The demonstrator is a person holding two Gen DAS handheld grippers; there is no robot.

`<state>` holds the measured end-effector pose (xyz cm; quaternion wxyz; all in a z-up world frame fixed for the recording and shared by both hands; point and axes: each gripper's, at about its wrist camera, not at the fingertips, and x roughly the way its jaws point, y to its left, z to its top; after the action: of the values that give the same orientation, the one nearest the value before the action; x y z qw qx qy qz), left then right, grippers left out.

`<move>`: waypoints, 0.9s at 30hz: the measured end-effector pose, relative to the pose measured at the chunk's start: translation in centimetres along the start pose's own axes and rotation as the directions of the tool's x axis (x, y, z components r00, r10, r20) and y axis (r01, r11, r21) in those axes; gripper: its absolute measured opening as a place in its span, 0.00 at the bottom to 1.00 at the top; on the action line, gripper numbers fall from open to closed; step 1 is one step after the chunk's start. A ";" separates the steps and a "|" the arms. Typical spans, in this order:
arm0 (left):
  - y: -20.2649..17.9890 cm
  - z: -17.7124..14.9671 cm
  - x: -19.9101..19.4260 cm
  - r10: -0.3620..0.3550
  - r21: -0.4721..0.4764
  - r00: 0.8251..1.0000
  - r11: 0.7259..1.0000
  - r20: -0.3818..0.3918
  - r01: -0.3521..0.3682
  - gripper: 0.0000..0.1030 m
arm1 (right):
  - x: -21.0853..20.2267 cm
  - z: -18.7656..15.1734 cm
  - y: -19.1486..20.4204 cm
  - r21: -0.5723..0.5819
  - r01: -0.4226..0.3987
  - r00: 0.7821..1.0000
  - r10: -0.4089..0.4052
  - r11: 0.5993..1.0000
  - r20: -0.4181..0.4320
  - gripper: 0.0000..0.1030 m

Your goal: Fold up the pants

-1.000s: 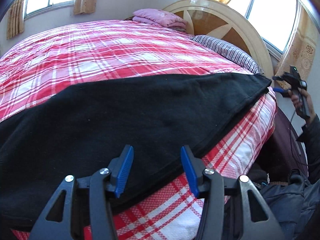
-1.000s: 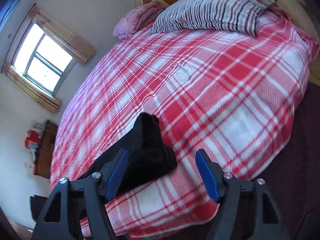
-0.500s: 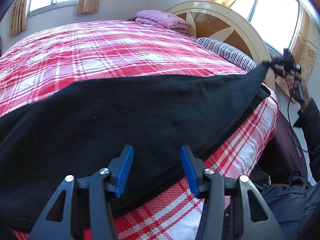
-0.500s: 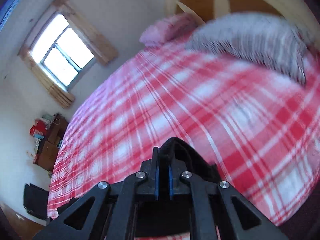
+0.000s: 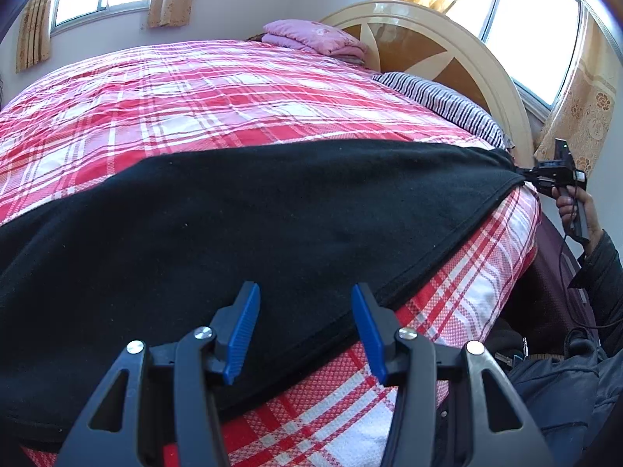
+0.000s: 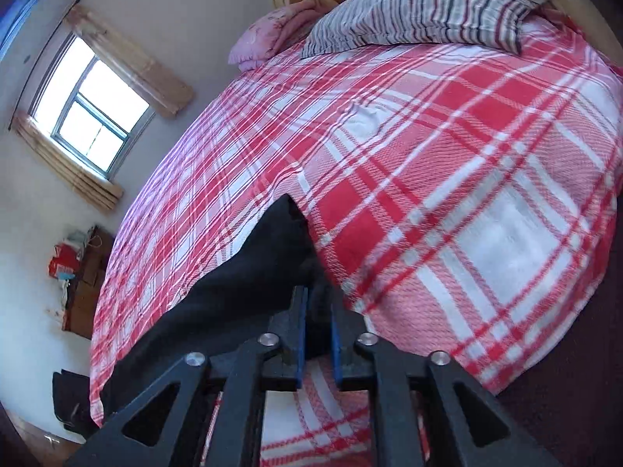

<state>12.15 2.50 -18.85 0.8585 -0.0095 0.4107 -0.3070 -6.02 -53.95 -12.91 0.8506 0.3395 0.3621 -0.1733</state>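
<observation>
- The black knit fabric pants (image 5: pixel 249 225) lay spread across the near edge of the bed with the red-and-white plaid cover (image 5: pixel 202 105), one end reaching towards the striped pillow (image 6: pixel 420 7).
- The left gripper (image 5: pixel 305 334) hovered over the pants' near hem, its blue-padded jaws parted about halfway, with nothing held between them.
- The right gripper (image 6: pixel 317 323) had a corner of the pants between its jaws (a narrow gap, and they were opening); the pads looked to be touching the cloth.
- A folded pink blanket (image 5: pixel 315 37) sat by the cream-and-brown wooden headboard (image 5: pixel 447 50).
</observation>
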 end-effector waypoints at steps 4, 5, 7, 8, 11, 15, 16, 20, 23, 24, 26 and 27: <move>-0.2 -0.1 0.0 0.007 0.018 1.000 1.000 -0.013 -0.007 0.51 | -2.5 0.7 0.4 -0.007 0.169 0.979 -0.167 0.986 0.116 0.47; -0.2 -0.2 0.0 0.005 0.020 1.000 1.000 -0.015 -0.005 0.51 | -2.8 0.8 0.9 -0.024 0.165 0.977 -0.160 0.986 0.138 0.47; -0.4 -0.4 0.0 0.004 0.032 1.000 0.999 -0.019 -0.003 0.53 | -2.8 1.5 2.4 -0.062 0.122 0.982 -0.111 0.991 0.154 0.47; -0.5 -0.5 0.0 -0.003 0.041 1.000 0.999 -0.022 0.004 0.57 | -2.4 1.9 3.2 -0.089 0.100 0.985 -0.086 0.991 0.149 0.47; -0.9 -0.7 0.0 -0.003 0.063 1.000 0.998 -0.025 0.004 0.60 | 0.3 3.2 5.6 -0.143 0.089 0.990 -0.071 0.986 0.123 0.47; -0.8 -0.9 -0.2 -0.013 0.058 1.000 0.998 -0.024 0.014 0.60 | 5.2 4.3 6.3 -0.168 0.163 0.986 -0.166 0.972 -0.002 0.17; -0.7 -0.9 -0.2 -0.019 0.053 1.000 0.998 -0.024 0.020 0.60 | 5.9 4.5 6.2 -0.181 0.192 0.981 -0.196 0.964 -0.003 0.10; -0.5 -1.1 -0.3 -0.032 0.049 0.999 0.998 -0.023 0.033 0.60 | 5.9 5.4 3.9 -0.115 0.291 0.956 -0.282 0.950 0.084 0.00; -0.6 -1.3 -0.5 -0.027 0.057 0.999 0.998 -0.026 0.029 0.60 | 4.9 5.5 2.6 -0.091 0.285 0.955 -0.275 0.954 0.106 0.00; -0.7 -1.3 -0.6 -0.024 0.058 0.999 0.998 -0.028 0.025 0.60 | 4.1 5.3 2.7 -0.095 0.288 0.953 -0.275 0.953 0.130 0.00; -0.7 -1.4 -0.8 -0.019 0.057 0.999 0.998 -0.032 0.021 0.60 | 2.2 4.5 3.7 -0.106 0.287 0.948 -0.266 0.952 0.175 0.01; -0.8 -1.6 -0.9 -0.018 0.058 0.999 0.998 -0.036 0.020 0.60 | 1.4 4.0 4.5 -0.126 0.270 0.951 -0.244 0.954 0.190 0.04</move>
<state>10.23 2.73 -19.04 0.8481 0.0172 0.4165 -0.3271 -0.61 -53.66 -9.86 0.8719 0.2079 0.3406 -0.2839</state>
